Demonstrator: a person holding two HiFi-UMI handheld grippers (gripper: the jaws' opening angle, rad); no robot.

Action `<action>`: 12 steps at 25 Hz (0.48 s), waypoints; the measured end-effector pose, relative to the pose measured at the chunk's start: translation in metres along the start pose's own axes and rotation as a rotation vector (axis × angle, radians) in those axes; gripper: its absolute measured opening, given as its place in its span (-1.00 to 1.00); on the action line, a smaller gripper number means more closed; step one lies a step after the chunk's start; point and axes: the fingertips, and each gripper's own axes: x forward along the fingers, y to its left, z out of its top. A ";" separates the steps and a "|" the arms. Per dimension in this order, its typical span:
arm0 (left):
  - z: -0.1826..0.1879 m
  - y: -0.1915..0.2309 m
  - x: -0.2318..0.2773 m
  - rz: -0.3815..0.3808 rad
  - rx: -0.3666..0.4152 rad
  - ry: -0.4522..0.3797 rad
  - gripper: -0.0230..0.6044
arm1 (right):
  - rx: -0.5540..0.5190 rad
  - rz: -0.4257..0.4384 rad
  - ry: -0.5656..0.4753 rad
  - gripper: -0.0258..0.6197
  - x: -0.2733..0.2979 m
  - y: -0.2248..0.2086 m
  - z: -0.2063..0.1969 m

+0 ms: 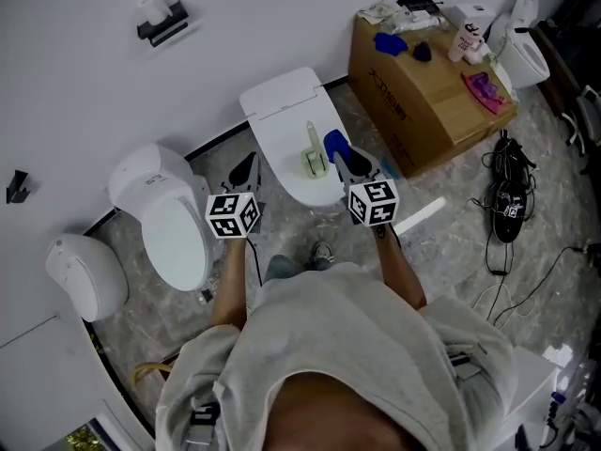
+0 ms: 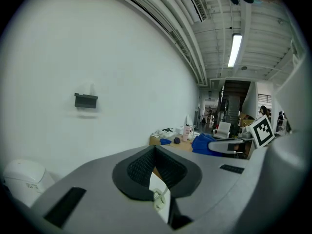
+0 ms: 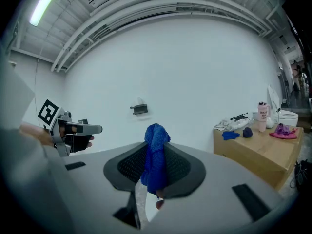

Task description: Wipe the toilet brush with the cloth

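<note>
**Left gripper** [image 1: 246,168]: grey moulded shell with black ribbed pads. The jaws are closed, tip to tip, with nothing between them. It is held to the left of the toilet brush, apart from it and over the near left edge of the toilet lid.

**Right gripper** [image 1: 350,162]: same build. The jaws are clamped on the cloth, which bulges out above the pads. It is held just to the right of the brush.

**Cloth** [image 3: 156,136]: blue, nubbly towelling, bunched into a soft upright fold. It is just beside the brush; whether they touch cannot be told.

**Toilet brush** [image 1: 315,156]: pale plastic, with a slim upright handle rising from a squat holder. It stands on the closed lid, towards its near rounded edge and between the two grippers.

**Toilet** [image 1: 286,116]: glossy white, with a flat lid squared at the wall end and rounded at the near end. The lid is bare around the brush.

**Second toilet** [image 1: 169,219]: white and oval, at the left, near the left gripper.

**Third fixture** [image 1: 83,275]: white and domed, at the far left.

**Cardboard box** [image 1: 427,111]: brown, with square edges, at the right and close to the toilet. Small items lie on its top.

**Floor** [image 1: 441,252]: grey marbled stone, open between the toilet and the box. A tangle of black cables [image 1: 508,191] lies at the right.

**Wall holder** [image 1: 162,23]: dark bracket on the plain white wall.
</note>
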 end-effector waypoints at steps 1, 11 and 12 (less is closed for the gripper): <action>-0.001 0.000 0.001 0.000 -0.001 0.003 -0.87 | 0.001 0.000 0.003 -0.61 0.002 -0.001 0.000; -0.021 0.009 0.025 -0.034 -0.032 0.045 -0.87 | 0.006 -0.005 0.050 -0.61 0.022 0.001 -0.011; -0.022 0.010 0.029 -0.042 -0.033 0.048 -0.87 | 0.006 -0.010 0.054 -0.61 0.025 0.001 -0.012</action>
